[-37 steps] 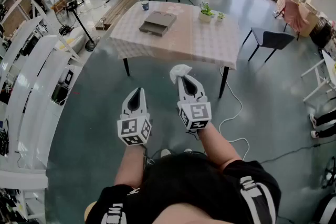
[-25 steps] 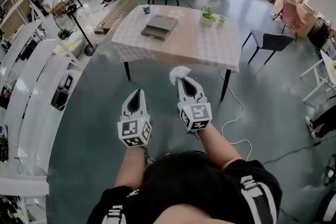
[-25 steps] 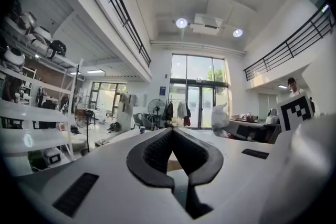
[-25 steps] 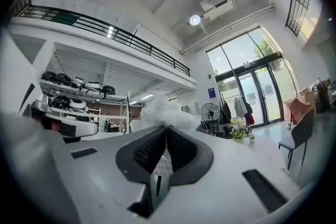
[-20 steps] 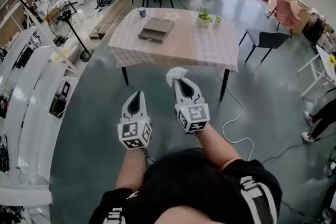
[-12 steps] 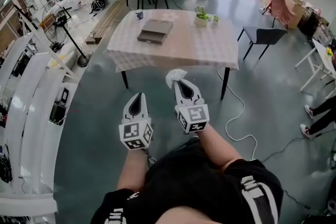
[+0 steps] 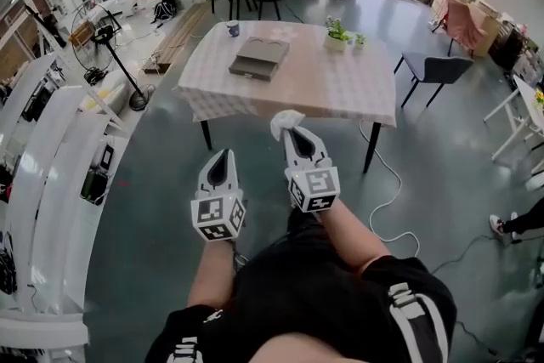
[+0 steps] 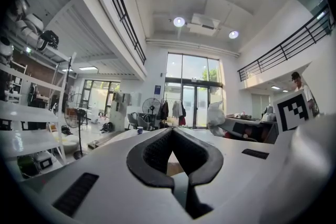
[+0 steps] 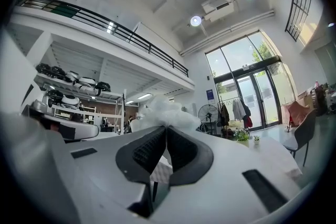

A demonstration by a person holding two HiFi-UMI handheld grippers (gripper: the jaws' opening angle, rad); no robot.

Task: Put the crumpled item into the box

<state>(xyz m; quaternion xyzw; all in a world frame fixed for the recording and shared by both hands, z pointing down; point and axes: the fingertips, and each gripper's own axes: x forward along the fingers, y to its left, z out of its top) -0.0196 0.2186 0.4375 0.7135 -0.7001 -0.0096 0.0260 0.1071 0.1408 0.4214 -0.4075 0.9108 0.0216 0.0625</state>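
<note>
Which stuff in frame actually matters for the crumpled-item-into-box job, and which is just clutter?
Job:
- crumpled white item, gripped in the right tongs
- flat box on the table

Lying about:
- mug
- potted plants
- chair
- floor fan
- left tongs, shut and empty
</note>
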